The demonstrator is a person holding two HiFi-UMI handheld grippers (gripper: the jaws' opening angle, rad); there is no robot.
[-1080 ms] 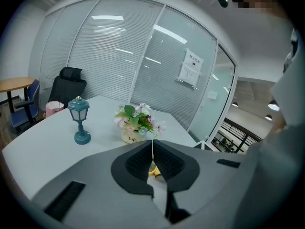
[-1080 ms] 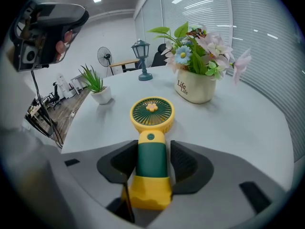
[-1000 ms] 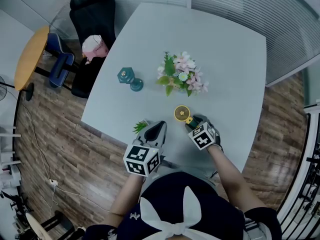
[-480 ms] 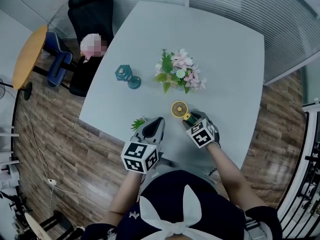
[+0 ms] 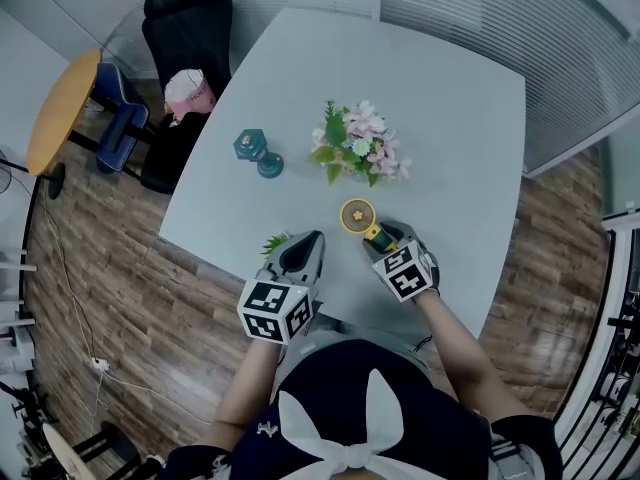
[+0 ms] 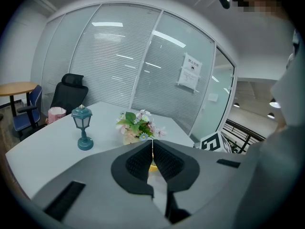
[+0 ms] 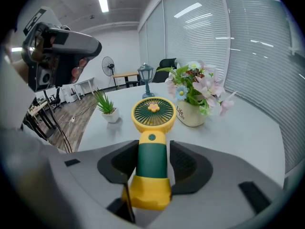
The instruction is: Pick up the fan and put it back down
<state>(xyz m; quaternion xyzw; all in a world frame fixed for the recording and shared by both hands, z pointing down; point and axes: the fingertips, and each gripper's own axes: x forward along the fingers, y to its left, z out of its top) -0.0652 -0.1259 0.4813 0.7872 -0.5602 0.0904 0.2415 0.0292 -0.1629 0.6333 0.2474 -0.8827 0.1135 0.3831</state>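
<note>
A small hand fan [image 5: 355,214] with a yellow round head and green handle is in my right gripper [image 5: 386,238], which is shut on the handle. In the right gripper view the fan [image 7: 153,112] points away from me, its handle between the pads of the right gripper [image 7: 152,152], and it hangs above the white table [image 5: 450,108]. My left gripper [image 5: 303,252] hovers over the table's near edge to the left of the fan. It holds nothing, and in the left gripper view its jaws [image 6: 152,149] meet with only a thin slit between them.
A pot of pink flowers [image 5: 360,154] stands just beyond the fan, and a teal lantern [image 5: 256,154] stands to its left. A tiny potted plant [image 5: 277,247] sits by the left gripper. A black chair [image 5: 185,28] and a round wooden table [image 5: 62,108] stand off to the left.
My right gripper has risen with the fan in it, lifting it off the table. The left gripper has stayed where it was.
</note>
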